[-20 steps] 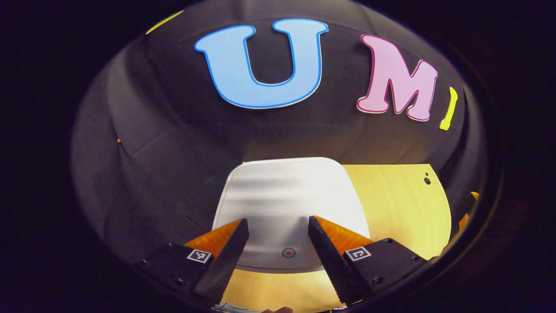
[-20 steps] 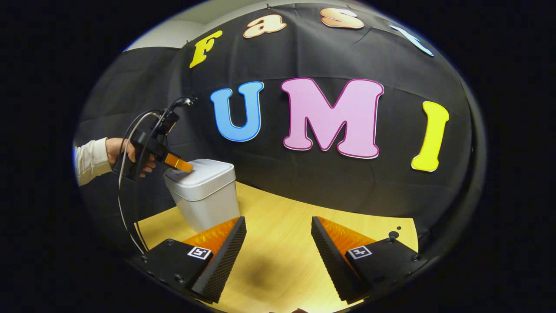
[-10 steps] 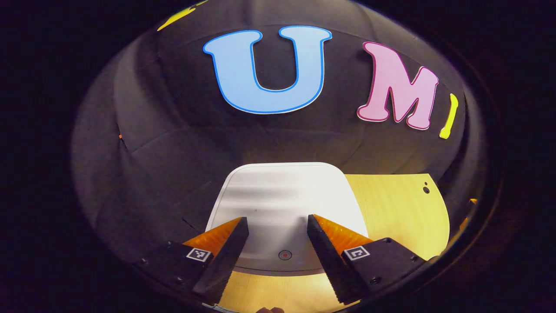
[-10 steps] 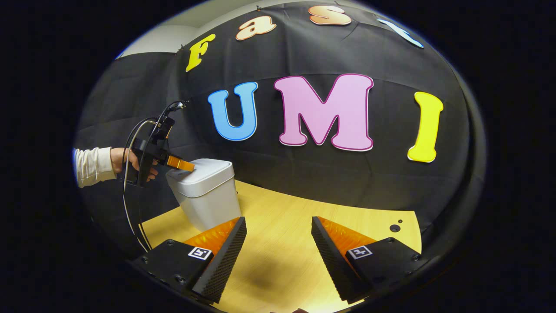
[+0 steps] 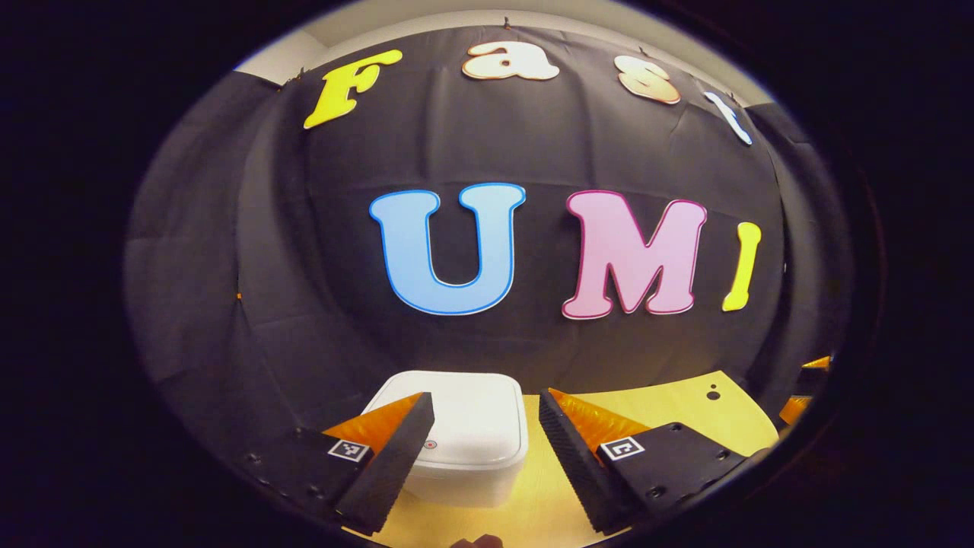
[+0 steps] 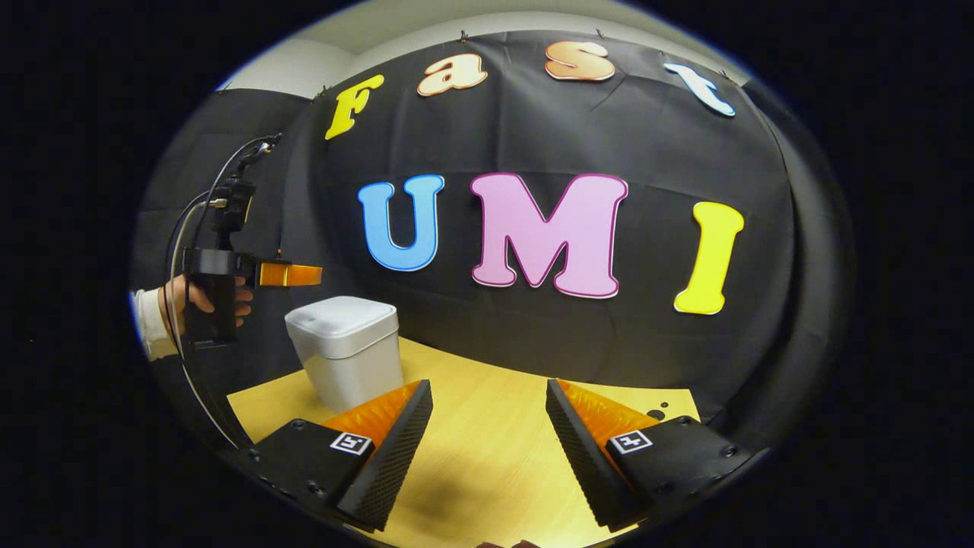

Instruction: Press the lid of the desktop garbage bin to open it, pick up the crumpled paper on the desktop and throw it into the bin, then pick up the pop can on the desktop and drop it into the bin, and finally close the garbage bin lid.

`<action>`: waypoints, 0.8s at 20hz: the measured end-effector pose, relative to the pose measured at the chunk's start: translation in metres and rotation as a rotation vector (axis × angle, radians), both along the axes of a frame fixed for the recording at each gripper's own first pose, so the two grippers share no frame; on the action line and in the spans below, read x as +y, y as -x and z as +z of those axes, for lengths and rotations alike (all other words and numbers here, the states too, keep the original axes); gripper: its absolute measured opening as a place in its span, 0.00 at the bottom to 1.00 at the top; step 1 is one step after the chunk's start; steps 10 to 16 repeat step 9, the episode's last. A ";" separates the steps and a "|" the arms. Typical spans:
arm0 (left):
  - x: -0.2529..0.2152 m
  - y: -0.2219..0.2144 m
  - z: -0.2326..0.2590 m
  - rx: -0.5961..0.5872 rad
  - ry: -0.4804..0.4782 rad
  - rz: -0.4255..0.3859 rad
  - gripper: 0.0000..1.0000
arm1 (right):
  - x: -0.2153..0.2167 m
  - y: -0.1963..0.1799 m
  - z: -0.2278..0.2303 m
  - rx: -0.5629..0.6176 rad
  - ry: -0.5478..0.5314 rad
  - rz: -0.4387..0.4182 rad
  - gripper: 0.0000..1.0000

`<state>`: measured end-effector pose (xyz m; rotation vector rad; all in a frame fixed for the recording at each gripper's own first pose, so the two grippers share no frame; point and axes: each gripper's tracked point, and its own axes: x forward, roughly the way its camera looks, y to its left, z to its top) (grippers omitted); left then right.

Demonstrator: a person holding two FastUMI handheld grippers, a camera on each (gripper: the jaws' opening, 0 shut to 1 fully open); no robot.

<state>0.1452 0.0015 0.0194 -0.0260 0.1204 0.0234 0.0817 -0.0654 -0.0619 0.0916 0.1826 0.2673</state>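
One smooth white plastic bin with rounded corners [image 6: 346,350], lid shut, sits on one yellow wooden desk [image 6: 487,449]. Two claws, left claw [image 5: 481,426] and right claw [image 6: 487,434], both spread apart, hold nothing.

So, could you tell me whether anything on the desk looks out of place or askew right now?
Nothing stands out. The bin stands upright on the desk with its lid shut and level. The left tool hangs in the air above the bin, apart from it, and the right tool is open over bare desk.
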 end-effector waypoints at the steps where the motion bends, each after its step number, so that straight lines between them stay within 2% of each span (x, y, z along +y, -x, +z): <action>1: -0.004 0.013 0.003 -0.019 -0.010 -0.015 0.94 | -0.001 0.010 0.011 -0.021 0.004 -0.036 0.97; 6: -0.033 0.100 0.001 -0.093 -0.050 -0.103 0.93 | 0.000 0.061 0.050 -0.061 0.010 -0.161 0.97; 9: -0.050 0.141 0.008 -0.124 -0.012 -0.137 0.93 | -0.003 0.092 0.079 -0.104 0.000 -0.224 0.94; 16: -0.050 0.141 0.008 -0.124 -0.012 -0.137 0.93 | -0.003 0.092 0.079 -0.104 0.000 -0.224 0.94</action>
